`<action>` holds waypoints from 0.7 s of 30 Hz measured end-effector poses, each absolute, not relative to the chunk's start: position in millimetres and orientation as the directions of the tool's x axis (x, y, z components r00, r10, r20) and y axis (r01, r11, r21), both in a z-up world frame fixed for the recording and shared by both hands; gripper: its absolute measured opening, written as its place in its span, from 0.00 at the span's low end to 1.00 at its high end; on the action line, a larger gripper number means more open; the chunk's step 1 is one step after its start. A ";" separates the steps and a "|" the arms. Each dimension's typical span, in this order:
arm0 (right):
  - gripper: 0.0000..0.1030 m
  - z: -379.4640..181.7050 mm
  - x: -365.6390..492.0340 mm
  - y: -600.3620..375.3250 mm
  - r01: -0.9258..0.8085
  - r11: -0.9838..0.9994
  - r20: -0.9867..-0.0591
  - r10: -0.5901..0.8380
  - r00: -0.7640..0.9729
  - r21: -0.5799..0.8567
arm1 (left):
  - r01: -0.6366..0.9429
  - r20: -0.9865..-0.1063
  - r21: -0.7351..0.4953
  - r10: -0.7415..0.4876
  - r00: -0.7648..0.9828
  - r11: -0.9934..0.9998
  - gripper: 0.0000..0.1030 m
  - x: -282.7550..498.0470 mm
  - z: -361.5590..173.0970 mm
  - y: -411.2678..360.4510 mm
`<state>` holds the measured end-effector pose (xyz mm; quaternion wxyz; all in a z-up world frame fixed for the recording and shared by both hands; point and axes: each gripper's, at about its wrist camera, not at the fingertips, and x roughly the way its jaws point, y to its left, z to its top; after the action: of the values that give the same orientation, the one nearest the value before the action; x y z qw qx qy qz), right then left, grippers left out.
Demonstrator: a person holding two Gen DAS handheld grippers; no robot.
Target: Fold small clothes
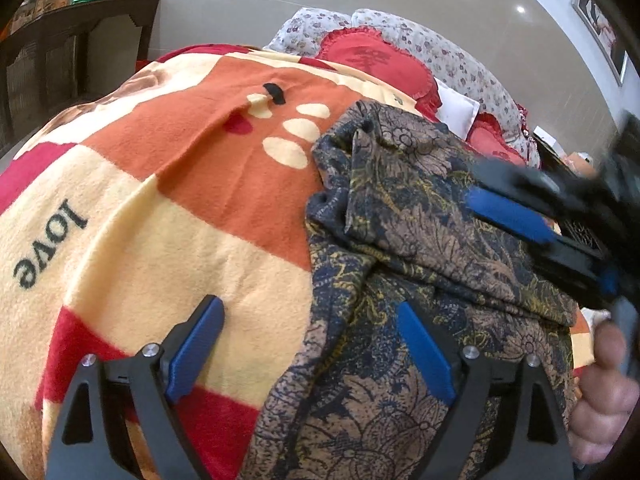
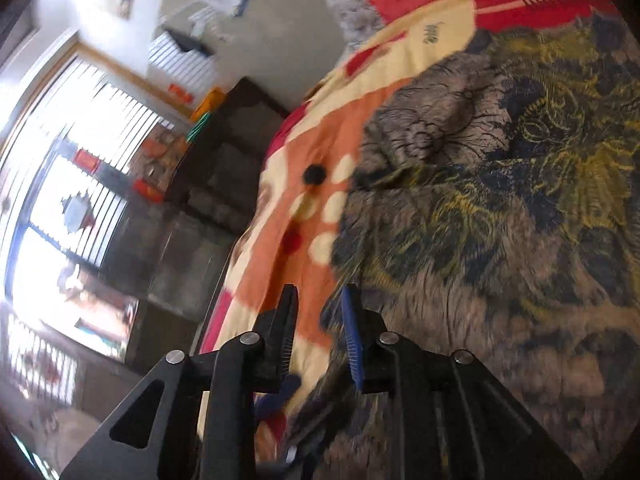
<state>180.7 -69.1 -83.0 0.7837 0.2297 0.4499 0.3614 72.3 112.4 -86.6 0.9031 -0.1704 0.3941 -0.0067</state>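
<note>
Blue-padded and spread wide, the left tool (image 1: 308,344) hangs low over the bed, one finger above the blanket (image 1: 160,208) and the other above the patterned garment (image 1: 400,240), gripping nothing. That fleece blanket, in orange, cream and red blocks, is the largest thing in view and carries the work. On its right side lies the garment — dark blue and tan with a yellow floral print — rumpled, with one layer thrown back over the rest and its left edge running down between the left tool's fingers. It looks thin, soft and light, so it should drape and slide rather than hold a crease; a hem or corner at that left edge seems the sensible place to pinch, taking one layer only. The right tool (image 2: 318,332) is blurred; its fingers stand a little apart at the cloth's edge, and from the left wrist view nothing appears caught between them — it looks unloaded
</note>
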 end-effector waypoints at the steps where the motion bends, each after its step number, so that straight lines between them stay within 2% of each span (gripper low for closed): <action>1: 0.37 -78.5 174.5 -75.6 -0.376 0.655 -0.549 0.755 0.359 0.656 | -0.126 -0.717 -0.301 -0.137 0.684 0.945 0.87 73.8 -83.3 111.0; 3: 0.37 -69.8 157.4 -108.8 -0.376 0.782 -0.607 0.623 0.493 0.497 | -0.121 -0.695 -0.269 -0.106 0.711 0.956 0.84 78.4 -64.8 106.8; 6: 0.34 -72.1 148.3 -161.6 -0.271 0.912 -0.670 0.410 0.620 0.307 | -0.057 -0.618 -0.174 -0.064 0.784 0.983 0.84 97.4 -28.6 82.9; 7: 0.32 -75.4 146.7 -189.5 -0.200 0.945 -0.682 0.326 0.655 0.259 | -0.019 -0.603 -0.144 -0.073 0.794 0.989 0.76 108.2 -21.9 71.5; 8: 0.26 -78.5 145.2 -214.7 -0.138 0.958 -0.683 0.278 0.675 0.253 | 0.010 -0.605 -0.119 -0.080 0.792 0.993 0.53 118.5 -20.2 62.4; 9: 0.24 -78.3 148.8 -233.5 -0.081 0.964 -0.687 0.240 0.687 0.255 | 0.026 -0.625 -0.082 -0.072 0.777 0.996 0.35 132.8 -24.0 52.2; 10: 0.23 -84.4 147.6 -258.0 -0.013 0.968 -0.699 0.189 0.689 0.249 | 0.023 -0.668 -0.058 -0.056 0.742 0.998 0.08 148.5 -33.9 45.8; 12: 0.20 -98.6 151.8 -290.7 0.066 0.969 -0.746 0.140 0.651 0.240 | 0.001 -0.768 -0.076 -0.060 0.638 0.997 0.05 175.2 -68.7 46.0; 13: 0.13 -114.2 153.8 -306.3 0.083 0.967 -0.782 0.144 0.607 0.242 | -0.010 -0.784 -0.092 -0.067 0.617 0.996 0.05 177.6 -85.3 50.0; 15: 0.10 -121.1 149.6 -324.1 0.027 0.951 -0.744 0.223 0.629 0.308 | -0.009 -0.749 -0.112 -0.079 0.657 0.994 0.05 169.5 -85.7 53.8; 19: 0.10 -120.4 154.4 -329.8 0.017 0.947 -0.760 0.247 0.601 0.321 | -0.008 -0.750 -0.143 -0.103 0.653 0.990 0.05 169.3 -82.9 60.7; 21: 0.11 -117.3 163.3 -327.1 0.036 0.936 -0.787 0.273 0.553 0.350 | -0.015 -0.748 -0.109 -0.071 0.660 0.994 0.05 170.3 -73.3 60.4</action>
<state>163.3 -327.1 -117.3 0.8657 0.1650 0.4676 0.0683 170.3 60.4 -73.3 0.9096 -0.0527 0.4118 -0.0154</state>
